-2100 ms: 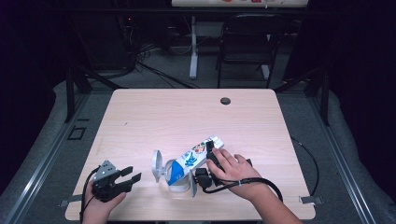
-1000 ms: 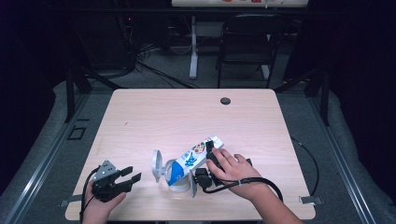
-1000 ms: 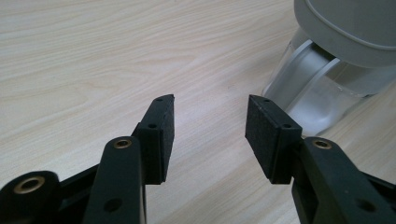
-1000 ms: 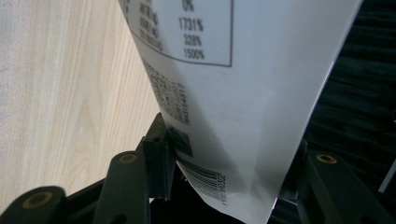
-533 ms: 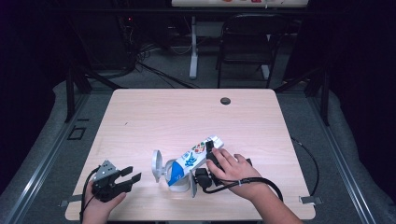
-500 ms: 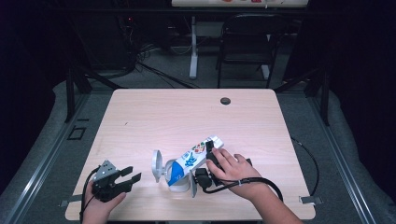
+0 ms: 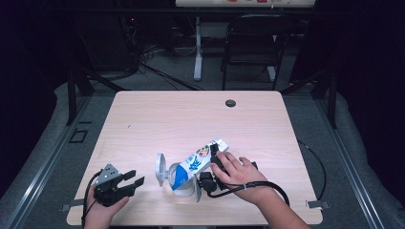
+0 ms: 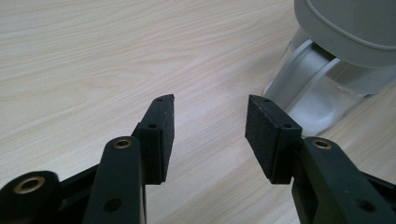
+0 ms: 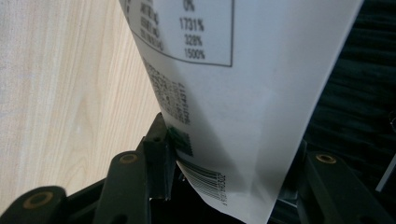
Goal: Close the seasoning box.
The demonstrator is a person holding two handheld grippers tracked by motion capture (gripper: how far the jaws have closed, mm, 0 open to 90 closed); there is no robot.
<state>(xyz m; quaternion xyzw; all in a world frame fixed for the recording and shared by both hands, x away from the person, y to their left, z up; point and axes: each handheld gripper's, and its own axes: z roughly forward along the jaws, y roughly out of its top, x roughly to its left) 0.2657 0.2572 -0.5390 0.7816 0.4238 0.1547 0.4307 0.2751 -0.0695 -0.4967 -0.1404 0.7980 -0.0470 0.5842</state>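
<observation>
Carton (image 7: 198, 161): clamped between the right tongs (image 7: 213, 167), long axis tilted, spout end lowered over the clear lidded pitcher (image 7: 177, 179) just left of them. Left tongs (image 8: 209, 135): spread and empty, hovering over the surface (image 7: 191, 119), pitcher nearby to their right.

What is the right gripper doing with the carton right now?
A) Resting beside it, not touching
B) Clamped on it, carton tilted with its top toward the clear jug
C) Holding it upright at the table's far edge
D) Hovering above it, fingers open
B: the right gripper has its fingers pressed against the carton, which leans into the clear jug.
</observation>
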